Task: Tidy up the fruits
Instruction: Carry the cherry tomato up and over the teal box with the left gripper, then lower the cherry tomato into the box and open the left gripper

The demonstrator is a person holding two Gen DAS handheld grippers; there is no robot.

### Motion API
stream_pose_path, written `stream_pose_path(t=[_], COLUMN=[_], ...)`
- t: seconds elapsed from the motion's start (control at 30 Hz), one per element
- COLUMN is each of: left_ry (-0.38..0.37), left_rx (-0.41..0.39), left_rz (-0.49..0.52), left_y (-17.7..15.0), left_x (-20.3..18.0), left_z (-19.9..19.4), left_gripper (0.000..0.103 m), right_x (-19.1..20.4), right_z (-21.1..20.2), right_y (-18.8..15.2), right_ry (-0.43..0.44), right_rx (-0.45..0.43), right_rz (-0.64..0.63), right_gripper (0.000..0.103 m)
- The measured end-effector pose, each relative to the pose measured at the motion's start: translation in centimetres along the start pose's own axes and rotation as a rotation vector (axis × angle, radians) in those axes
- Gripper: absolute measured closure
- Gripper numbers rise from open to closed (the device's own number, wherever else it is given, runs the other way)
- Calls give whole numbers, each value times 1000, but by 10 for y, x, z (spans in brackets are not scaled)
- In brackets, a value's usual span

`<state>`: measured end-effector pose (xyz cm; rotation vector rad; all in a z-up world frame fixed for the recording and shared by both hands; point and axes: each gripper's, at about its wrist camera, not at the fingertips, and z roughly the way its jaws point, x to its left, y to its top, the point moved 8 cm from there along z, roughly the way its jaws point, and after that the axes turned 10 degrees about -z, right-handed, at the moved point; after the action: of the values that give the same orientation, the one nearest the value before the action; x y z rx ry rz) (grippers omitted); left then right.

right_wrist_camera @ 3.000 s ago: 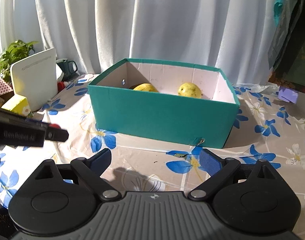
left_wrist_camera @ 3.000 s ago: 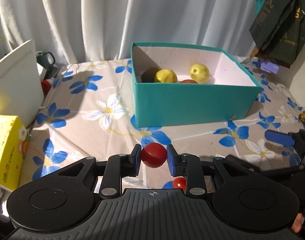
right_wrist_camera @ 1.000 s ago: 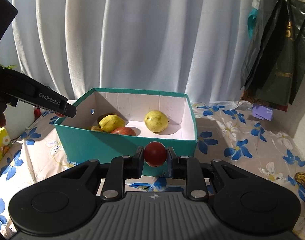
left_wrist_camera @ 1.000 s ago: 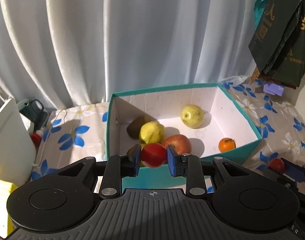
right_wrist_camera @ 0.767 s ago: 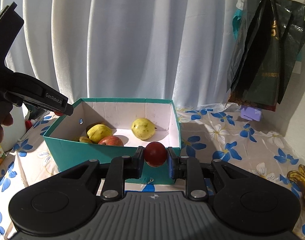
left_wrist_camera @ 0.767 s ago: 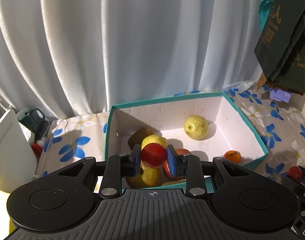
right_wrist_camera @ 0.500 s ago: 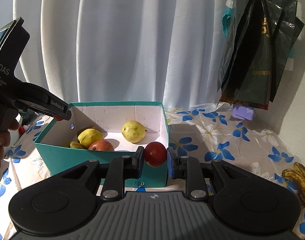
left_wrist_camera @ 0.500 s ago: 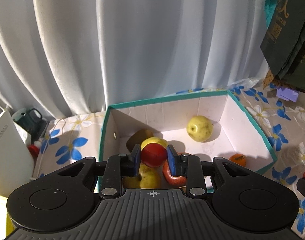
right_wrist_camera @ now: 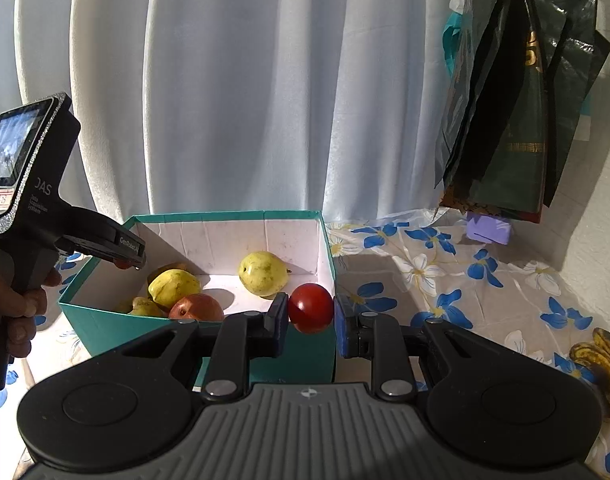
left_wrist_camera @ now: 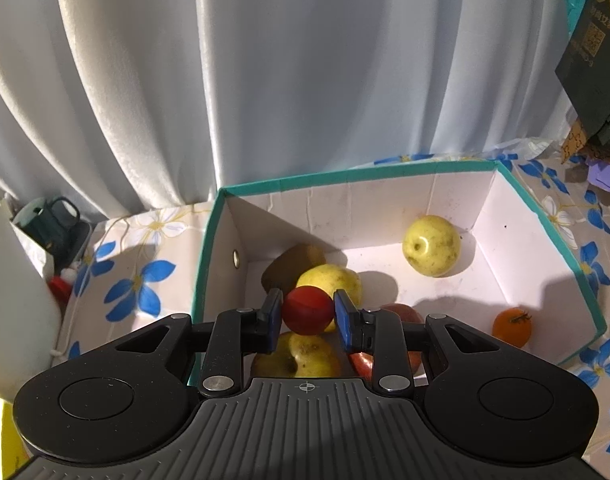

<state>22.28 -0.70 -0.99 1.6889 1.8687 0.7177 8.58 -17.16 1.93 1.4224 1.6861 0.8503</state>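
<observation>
We see a floral tablecloth [right_wrist_camera: 445, 280] and white curtain [right_wrist_camera: 245, 100]. Both tongs are clamped on red tomatoes: left gripper [left_wrist_camera: 307, 316], right gripper [right_wrist_camera: 309, 314]. Only the right view shows bananas [right_wrist_camera: 603, 364] at 4 o'clock.

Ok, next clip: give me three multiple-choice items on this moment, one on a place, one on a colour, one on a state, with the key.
1. Where is the small orange fruit?
A. on the cloth outside the box
B. in the box's near right corner, seen from the left wrist
C. in the left tool

2. What colour is the outside of the box?
A. teal
B. white
C. brown

3. How is the right tool?
A. wide open and empty
B. shut on a yellow pear
C. shut on a red fruit

Key: 1 B, it lies alone inside by that corner wall. 2 A, the rim and outer wall are teal and only the inside is white. 3 C, its pads press a red fruit from both sides, in front of the box.
</observation>
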Motion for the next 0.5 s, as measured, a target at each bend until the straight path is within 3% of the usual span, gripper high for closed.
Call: stream_pose_path(t=[0.5], left_ry=[6], left_rx=[52], left_rz=[0], left_y=[-7], left_x=[3], left_z=[33], left_gripper=[72], right_x=[-2], right_z=[5], right_y=[2], right_ry=[-23], right_rx=[10], right_rz=[13], right_gripper=[80])
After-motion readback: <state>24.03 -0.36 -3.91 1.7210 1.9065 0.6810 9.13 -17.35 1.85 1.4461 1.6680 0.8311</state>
